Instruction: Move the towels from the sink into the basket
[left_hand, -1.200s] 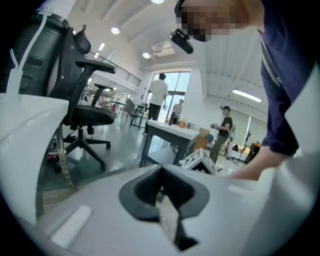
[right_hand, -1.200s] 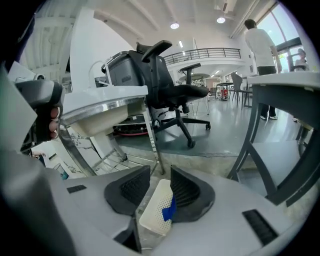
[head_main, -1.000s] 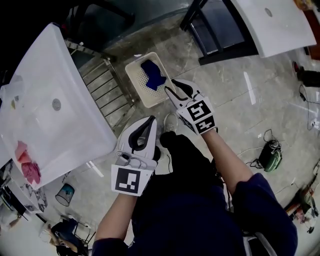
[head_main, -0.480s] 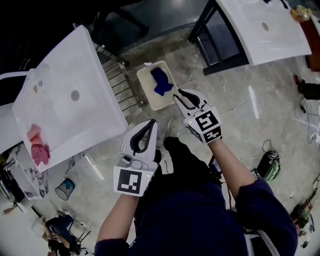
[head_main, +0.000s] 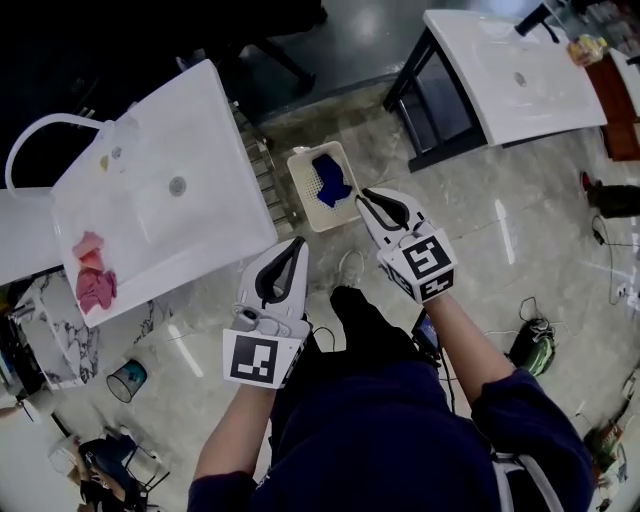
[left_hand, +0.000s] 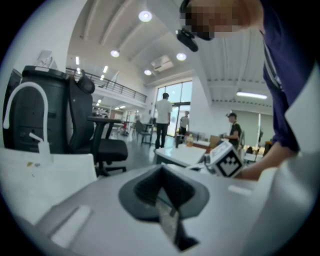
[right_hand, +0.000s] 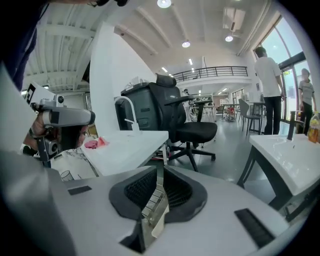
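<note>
My right gripper (head_main: 366, 196) is empty. Its jaws have just been closing and now stand nearly together, with only a thin slit left between the ribbed pads (right_hand: 174, 189). In the head view its tips show at the right rim of the basket (head_main: 300, 168), which sits on the floor with the blue towel (head_main: 330, 182) lying inside it. My left gripper (head_main: 296, 247) is closed on nothing and is held nearer to me than the basket and to its left.

The pink towels (head_main: 92, 280) lie bunched in the near left corner of the sink (head_main: 205, 120), well apart from both grippers. From the right gripper view they show as a pink patch (right_hand: 93, 143) on that white surface, off to the left of the jaws, with a black office chair (right_hand: 192, 125) beyond.

Against a second ago, the right jaws were clearly wider apart, the basket and sink looked larger and closer, and both grippers have come up away from the floor. The blue towel lies in the basket just as it did, and the pink towels have not left their corner.
</note>
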